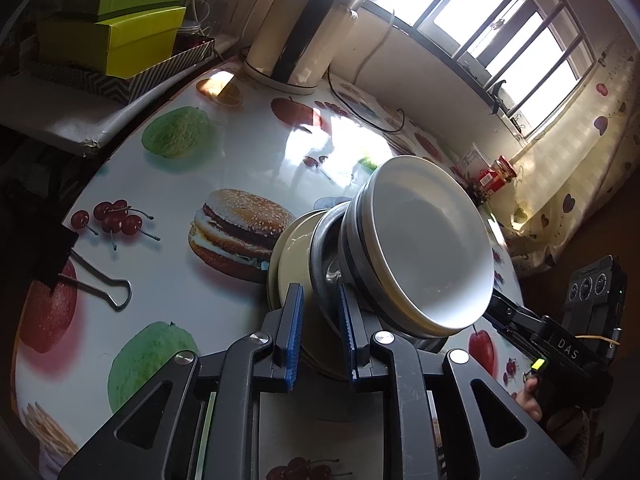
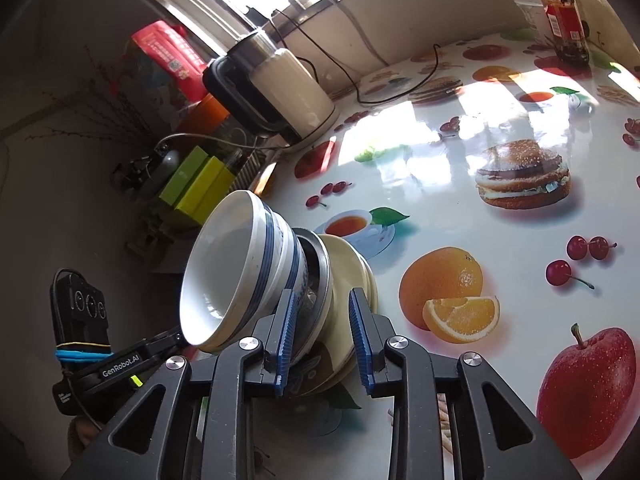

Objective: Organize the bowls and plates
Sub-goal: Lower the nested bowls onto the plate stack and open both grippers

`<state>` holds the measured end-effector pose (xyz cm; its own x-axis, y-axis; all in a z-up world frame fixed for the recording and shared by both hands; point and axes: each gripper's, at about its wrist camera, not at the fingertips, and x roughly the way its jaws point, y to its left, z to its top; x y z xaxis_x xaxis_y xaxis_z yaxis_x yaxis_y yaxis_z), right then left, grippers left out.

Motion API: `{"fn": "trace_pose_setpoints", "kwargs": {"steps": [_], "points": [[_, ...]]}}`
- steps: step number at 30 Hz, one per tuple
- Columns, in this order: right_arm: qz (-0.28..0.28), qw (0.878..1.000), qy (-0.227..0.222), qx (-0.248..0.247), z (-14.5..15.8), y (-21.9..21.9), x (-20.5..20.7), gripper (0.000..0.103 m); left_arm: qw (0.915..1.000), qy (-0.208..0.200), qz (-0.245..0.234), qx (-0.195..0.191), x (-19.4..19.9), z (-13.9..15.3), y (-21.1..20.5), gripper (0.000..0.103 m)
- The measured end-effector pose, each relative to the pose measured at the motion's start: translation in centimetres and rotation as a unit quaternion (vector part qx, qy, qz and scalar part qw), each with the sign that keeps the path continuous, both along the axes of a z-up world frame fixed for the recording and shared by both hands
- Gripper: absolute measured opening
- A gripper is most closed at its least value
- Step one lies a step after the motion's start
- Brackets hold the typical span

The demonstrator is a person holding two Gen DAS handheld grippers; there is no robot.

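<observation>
A stack of dishes stands on the fruit-print table (image 1: 168,264): cream plates (image 1: 294,256) at the bottom, a metal dish (image 1: 326,248) on them, and white bowls with blue bands (image 1: 424,240) on top. My left gripper (image 1: 320,340) has its blue pads either side of the plates' and metal dish's rim. My right gripper (image 2: 324,340) grips the same stack from the opposite side, around the cream plates (image 2: 348,276) and metal dish (image 2: 320,268), with the white bowls (image 2: 236,264) above. Each gripper shows in the other's view.
A white electric kettle (image 1: 296,40) with a cord stands at the table's back by the window. Green boxes (image 1: 116,36) sit on a shelf beside the table. A red-labelled jar (image 2: 560,16) stands at the table's far edge. A binder clip (image 1: 92,284) lies on the table.
</observation>
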<state>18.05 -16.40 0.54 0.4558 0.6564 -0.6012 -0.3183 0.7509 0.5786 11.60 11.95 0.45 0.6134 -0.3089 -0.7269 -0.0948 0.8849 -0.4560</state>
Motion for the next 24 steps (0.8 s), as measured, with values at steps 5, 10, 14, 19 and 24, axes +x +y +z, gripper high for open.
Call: {"fn": "trace_pose_setpoints", "kwargs": {"steps": [5,10,14,19,24], "points": [[-0.002,1.000,-0.020,-0.013,0.8,-0.5,-1.3,0.034,0.9999,-0.010,0.003,0.009,-1.2,0.8,-0.2,0.031],[-0.003,0.999,-0.034,-0.032,1.2,-0.8,-2.7,0.036,0.9993,-0.016,0.005,0.035,-2.6,1.2,-0.7,0.033],[0.004,0.997,-0.056,-0.055,1.5,-0.6,-4.1,0.037,0.9969,-0.020,0.008,0.076,-3.8,1.1,-1.4,0.034],[0.011,0.992,-0.084,-0.095,1.6,-0.1,-6.0,0.048,0.9930,-0.022,0.005,0.116,-5.0,0.6,-2.4,0.037],[0.014,0.987,-0.095,-0.128,1.0,0.3,-7.4,0.056,0.9902,-0.020,0.009,0.138,-6.1,-0.2,-3.0,0.039]]}}
